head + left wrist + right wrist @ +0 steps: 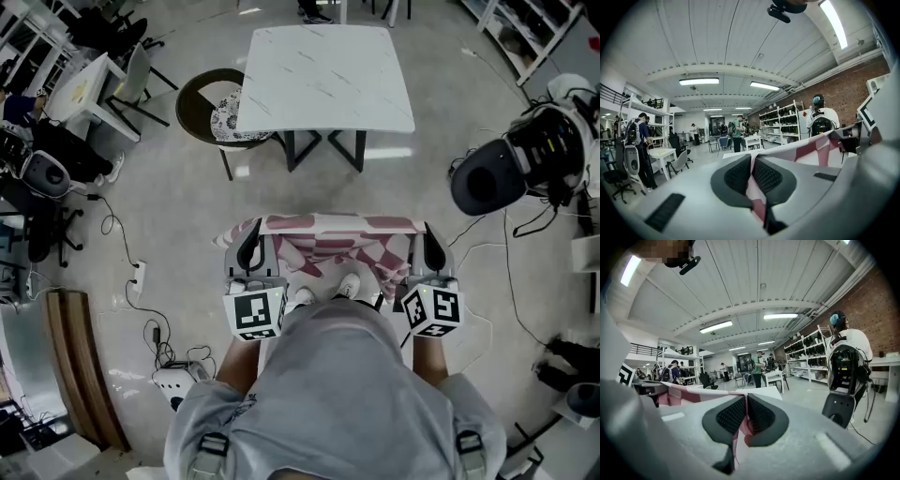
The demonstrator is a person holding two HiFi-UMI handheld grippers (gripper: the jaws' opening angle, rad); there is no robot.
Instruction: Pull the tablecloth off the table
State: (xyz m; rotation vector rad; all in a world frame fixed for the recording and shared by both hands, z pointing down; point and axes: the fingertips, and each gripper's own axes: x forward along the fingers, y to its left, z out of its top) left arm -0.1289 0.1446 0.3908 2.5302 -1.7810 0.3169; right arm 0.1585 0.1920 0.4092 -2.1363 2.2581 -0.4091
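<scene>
The pink-and-white checked tablecloth [336, 242] hangs stretched between my two grippers, clear of the white marble-top table [323, 77] that stands bare farther ahead. My left gripper [249, 246] is shut on the cloth's left corner; in the left gripper view the tablecloth [806, 147] is pinched between the dark pads and runs off to the right. My right gripper [434, 247] is shut on the right corner, and in the right gripper view the tablecloth [689, 394] stretches away to the left from the pads. Both grippers are held level, close to my body.
A round dark chair with a patterned cushion [214, 111] stands at the table's left. A black-and-white robot head [525, 155] sits at the right. Cables and a power strip [139, 277] lie on the floor at left. People stand among shelves and desks.
</scene>
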